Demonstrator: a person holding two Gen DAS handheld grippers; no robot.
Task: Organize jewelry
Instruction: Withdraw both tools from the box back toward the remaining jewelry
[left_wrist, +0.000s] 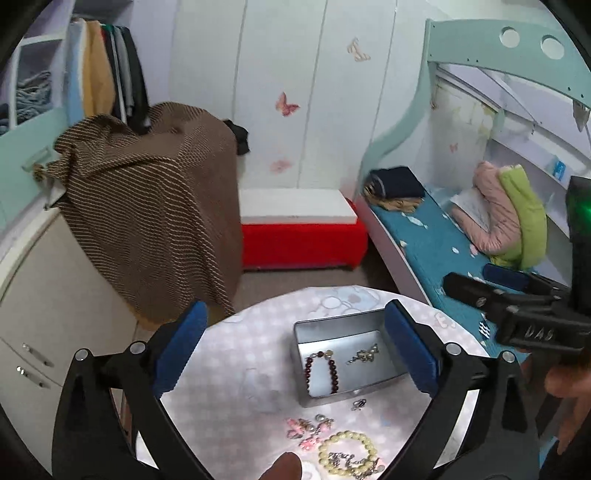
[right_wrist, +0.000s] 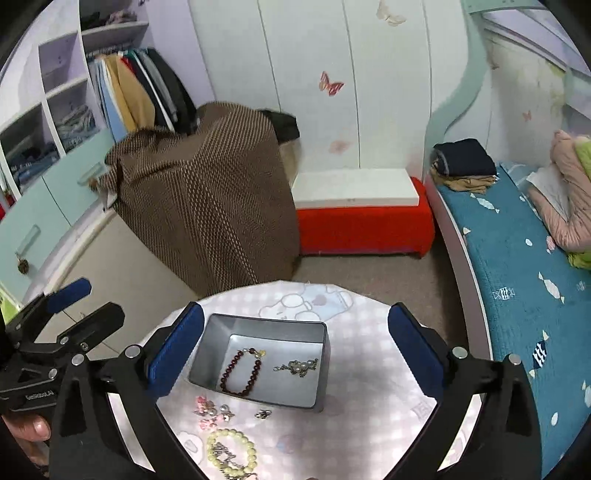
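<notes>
Metal box (right_wrist: 258, 363) on the round tabletop (right_wrist: 369, 354): holds a dark red bead bracelet (right_wrist: 240, 373) and a small pearl charm piece (right_wrist: 297, 367), lying apart. On the tabletop just in front of the box (loose): pink trinkets (right_wrist: 210, 410), a small clasp (right_wrist: 263, 414), a cream pearl bracelet (right_wrist: 231, 452). Left gripper (left_wrist: 293, 356) and right gripper (right_wrist: 295, 350): both above the tabletop, jaws spread wide, holding nothing.

Beaded bracelet (right_wrist: 241, 373) and chain (right_wrist: 297, 366) in tin (right_wrist: 258, 325); pearl bracelet (right_wrist: 232, 452) on table (right_wrist: 369, 332) (nearer side).
</notes>
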